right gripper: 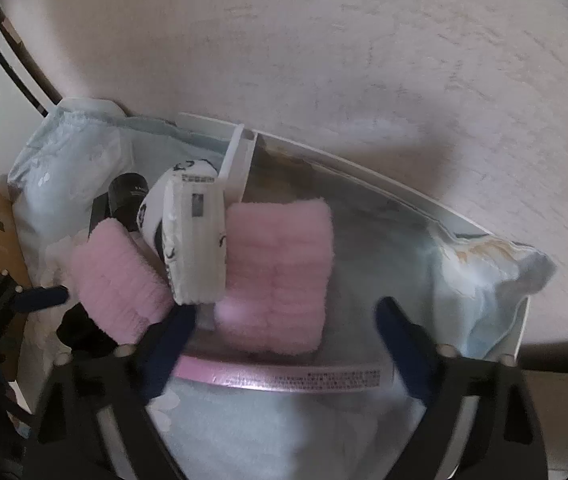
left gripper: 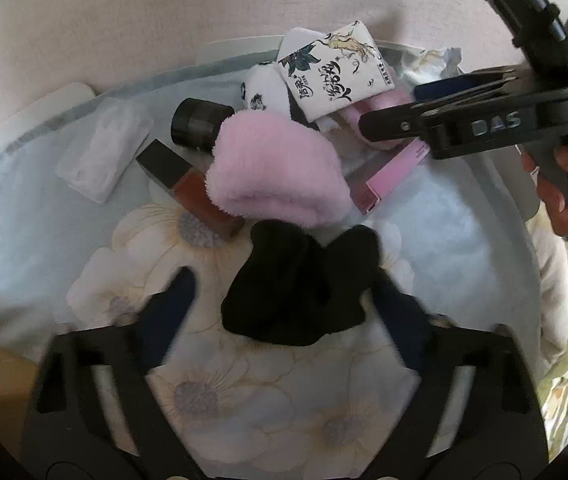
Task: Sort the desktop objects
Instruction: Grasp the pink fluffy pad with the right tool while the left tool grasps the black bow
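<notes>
We were in a home, likely a bedroom: a flowered bedsheet [left gripper: 267, 392] lay under fluffy pink cloths [left gripper: 275, 176], a lipstick [left gripper: 187, 188] and a tissue pack [left gripper: 336, 72].

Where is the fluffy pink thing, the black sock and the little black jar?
Fluffy pink thing [left gripper: 275, 172], left wrist view, middle of its fuzzy top.
Black sock [left gripper: 300, 284], left wrist view, centre of the bundle, between the left gripper's fingers.
Little black jar [left gripper: 197, 126], left wrist view, on its side wall.
</notes>
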Motion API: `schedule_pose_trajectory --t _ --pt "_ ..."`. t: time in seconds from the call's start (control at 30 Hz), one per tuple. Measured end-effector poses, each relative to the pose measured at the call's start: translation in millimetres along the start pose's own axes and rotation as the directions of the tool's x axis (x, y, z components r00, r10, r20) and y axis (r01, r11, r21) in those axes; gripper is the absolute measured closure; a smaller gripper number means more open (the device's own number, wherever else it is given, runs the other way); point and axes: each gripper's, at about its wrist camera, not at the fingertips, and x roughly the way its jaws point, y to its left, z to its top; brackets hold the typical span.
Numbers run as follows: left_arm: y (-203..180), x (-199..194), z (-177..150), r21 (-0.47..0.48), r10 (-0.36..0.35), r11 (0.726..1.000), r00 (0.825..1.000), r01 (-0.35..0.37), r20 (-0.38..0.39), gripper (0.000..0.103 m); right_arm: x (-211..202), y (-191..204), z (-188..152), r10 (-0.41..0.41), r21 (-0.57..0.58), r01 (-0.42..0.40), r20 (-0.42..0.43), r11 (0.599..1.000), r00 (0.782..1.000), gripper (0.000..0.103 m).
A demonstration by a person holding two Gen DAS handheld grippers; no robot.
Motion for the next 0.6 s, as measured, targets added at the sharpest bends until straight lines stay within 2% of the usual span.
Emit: schedule_pose_trajectory --t 0.03,0.1,0.2,0.4,0.6 --pt "0.4 0.5 0.2 -0.003 -0.004 1.0 1.0 0.004 -0.003 0.05 1.2 0.9 0.2 0.002 -0.002 -0.002 -0.003 1.0 1.0 0.05" --pt "2.3 4.5 -0.3 -0.009 -0.023 1.0 0.999 0.023 -0.026 0.069 3.6 1.7 -1.1 0.042 0.007 -0.042 -0.007 0.999 0.999 0.061" --pt "5.4 2.7 -1.9 -0.018 -0.033 0.999 0.999 0.033 -0.025 0.082 0.8 4.8 -2.6 0.027 0.002 -0.027 0.01 1.0 1.0 0.063" --pt "1.8 -13.1 -0.1 -0.001 -0.042 0.999 0.999 0.042 -0.016 0.084 -15.4 4.7 -7.2 0.005 0.013 -0.005 0.032 1.0 0.999 0.065" --pt "-6.3 -45.0 4.3 0.027 -0.065 0.998 0.998 0.064 0.013 0.084 -39.5 0.3 -10.1 -0.021 0.043 0.019 0.044 0.999 0.999 0.065"
